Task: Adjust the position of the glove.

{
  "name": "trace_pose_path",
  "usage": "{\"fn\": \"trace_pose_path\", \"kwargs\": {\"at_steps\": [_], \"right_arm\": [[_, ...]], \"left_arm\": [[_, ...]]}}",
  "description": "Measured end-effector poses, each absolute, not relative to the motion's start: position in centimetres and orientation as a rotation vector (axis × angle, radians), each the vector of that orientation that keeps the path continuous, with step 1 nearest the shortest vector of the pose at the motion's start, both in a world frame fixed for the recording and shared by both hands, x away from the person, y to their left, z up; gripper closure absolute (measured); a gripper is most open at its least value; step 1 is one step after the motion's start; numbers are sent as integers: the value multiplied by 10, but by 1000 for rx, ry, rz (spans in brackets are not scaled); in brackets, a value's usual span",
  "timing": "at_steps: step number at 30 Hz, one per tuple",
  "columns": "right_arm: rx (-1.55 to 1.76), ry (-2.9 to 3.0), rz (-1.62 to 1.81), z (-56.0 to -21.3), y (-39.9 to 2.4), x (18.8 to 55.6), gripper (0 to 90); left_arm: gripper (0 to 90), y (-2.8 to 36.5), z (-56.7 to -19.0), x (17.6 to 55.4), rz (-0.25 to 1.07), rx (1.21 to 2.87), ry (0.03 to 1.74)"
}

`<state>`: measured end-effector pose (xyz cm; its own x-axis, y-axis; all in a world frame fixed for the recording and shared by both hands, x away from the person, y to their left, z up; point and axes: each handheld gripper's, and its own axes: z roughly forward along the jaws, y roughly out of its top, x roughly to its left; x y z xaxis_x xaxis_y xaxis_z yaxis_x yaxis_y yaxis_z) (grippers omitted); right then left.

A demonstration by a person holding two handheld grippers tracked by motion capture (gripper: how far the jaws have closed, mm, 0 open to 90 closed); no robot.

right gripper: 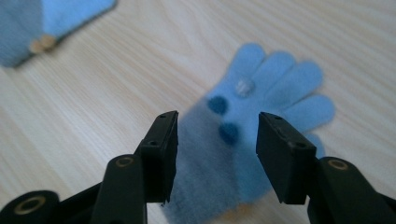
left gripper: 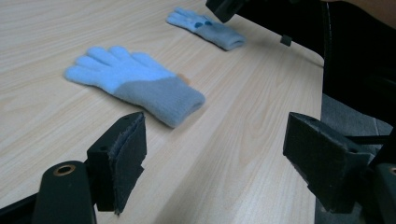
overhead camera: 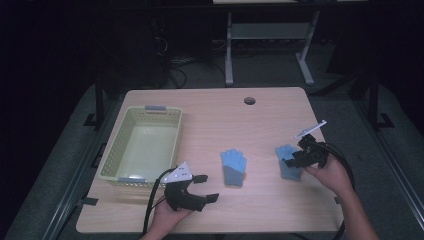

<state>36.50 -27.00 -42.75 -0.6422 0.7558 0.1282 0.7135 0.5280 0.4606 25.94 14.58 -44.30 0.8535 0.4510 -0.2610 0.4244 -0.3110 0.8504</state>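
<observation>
The soft, light blue-and-grey knitted glove (right gripper: 243,140) lying flat on the wooden worktop (overhead camera: 260,120) is straddled by the open, empty right claw (right gripper: 217,140) and is judged best pinched at its thicker grey cuff, being limp and light.

I count two blue gloves, one mid-worktop (overhead camera: 233,167) and one right (overhead camera: 288,162), plus one yellow basket (overhead camera: 113,161) left.
</observation>
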Motion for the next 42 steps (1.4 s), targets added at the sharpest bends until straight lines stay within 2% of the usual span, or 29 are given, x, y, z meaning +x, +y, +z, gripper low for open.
{"fn": "trace_pose_path", "kwargs": {"at_steps": [9,29,35,42], "right_arm": [[1290,2678,633,-445,-268,368,590],[1276,2673,550,-445,-257,368,698],[1312,2668,562,-444,-258,370,794],[1297,2648,582,-439,-259,365,818]], "left_arm": [[214,145,-445,261,24,1937,658],[214,145,-448,262,0,1938,670],[214,145,-447,261,2,1935,669],[216,146,-445,260,10,1930,663]]}}
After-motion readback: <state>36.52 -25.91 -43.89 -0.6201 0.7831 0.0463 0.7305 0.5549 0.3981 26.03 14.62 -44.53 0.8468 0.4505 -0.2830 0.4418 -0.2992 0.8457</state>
